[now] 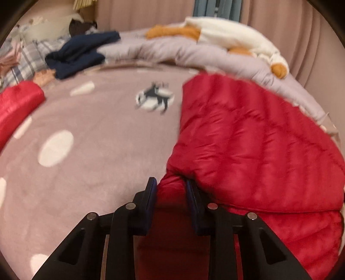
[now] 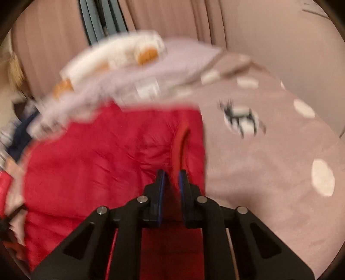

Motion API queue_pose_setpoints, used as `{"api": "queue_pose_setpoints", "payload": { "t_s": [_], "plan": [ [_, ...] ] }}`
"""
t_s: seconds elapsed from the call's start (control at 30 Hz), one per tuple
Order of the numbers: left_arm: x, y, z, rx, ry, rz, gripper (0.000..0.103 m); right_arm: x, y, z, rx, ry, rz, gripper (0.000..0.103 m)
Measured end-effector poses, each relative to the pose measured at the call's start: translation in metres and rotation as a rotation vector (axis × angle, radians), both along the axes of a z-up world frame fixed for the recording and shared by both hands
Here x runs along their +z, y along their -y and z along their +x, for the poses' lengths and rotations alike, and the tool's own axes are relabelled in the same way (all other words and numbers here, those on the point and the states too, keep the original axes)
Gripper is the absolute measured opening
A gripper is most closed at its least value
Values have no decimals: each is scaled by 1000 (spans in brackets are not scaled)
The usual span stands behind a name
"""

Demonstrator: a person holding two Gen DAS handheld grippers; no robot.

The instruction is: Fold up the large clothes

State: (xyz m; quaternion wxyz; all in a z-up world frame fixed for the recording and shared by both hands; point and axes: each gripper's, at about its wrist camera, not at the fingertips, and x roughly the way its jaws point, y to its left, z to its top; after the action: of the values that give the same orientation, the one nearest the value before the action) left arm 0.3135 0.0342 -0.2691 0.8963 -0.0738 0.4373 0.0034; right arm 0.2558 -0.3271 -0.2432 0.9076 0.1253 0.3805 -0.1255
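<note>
A red quilted puffer jacket [image 1: 248, 146] lies on the pink dotted bedspread [image 1: 90, 150], partly folded over itself. My left gripper [image 1: 170, 183] is shut on a bunched corner of the jacket at its near left end. In the right wrist view the same red jacket [image 2: 103, 159] fills the left and centre. My right gripper [image 2: 171, 173] is shut on the jacket's edge, near a raised red fold. Both views are blurred.
A lilac duvet [image 1: 194, 53] with a white and orange plush toy [image 1: 232, 34] lies along the far side. A navy garment [image 1: 79, 53] and plaid cloth [image 1: 28, 58] sit at the far left, with another red piece [image 1: 17, 103]. Pink curtains [image 2: 172, 19] hang behind.
</note>
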Motion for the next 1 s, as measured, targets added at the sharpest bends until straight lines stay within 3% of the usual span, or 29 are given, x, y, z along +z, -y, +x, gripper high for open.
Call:
{"api": "queue_pose_setpoints", "payload": {
  "t_s": [0.1,0.17,0.23,0.3,0.37,0.47,0.57,0.63,0.7,0.8,1.0],
  "plan": [
    [11,-2,-5,18,17,2,28,-1,-1,4,4,-9,-15,13],
    [26,-5,-11,38,87,-3,28,16,-2,-5,3,50,-27,13],
    [31,-5,-13,38,107,-12,28,28,-2,-12,5,94,-14,15],
    [19,-1,-6,18,56,2,28,26,-6,-13,12,90,-11,16],
    [-3,-1,6,0,-31,-15,28,5,-10,-5,22,10,-37,15],
    [14,-6,-3,9,18,-32,28,-9,-10,1,19,-34,-53,15],
    [36,-10,-18,9,135,-41,28,12,-9,-9,16,33,-48,16],
    [42,-9,-19,5,165,-50,28,19,-6,-16,11,69,-14,16],
    [32,-7,-15,-1,143,-42,28,13,-3,-13,4,49,2,16],
    [0,-3,2,-17,1,-64,28,-8,-3,-4,5,-10,-6,18],
    [18,-5,-11,-22,99,-80,28,-5,1,-8,1,1,24,18]
  ]
}}
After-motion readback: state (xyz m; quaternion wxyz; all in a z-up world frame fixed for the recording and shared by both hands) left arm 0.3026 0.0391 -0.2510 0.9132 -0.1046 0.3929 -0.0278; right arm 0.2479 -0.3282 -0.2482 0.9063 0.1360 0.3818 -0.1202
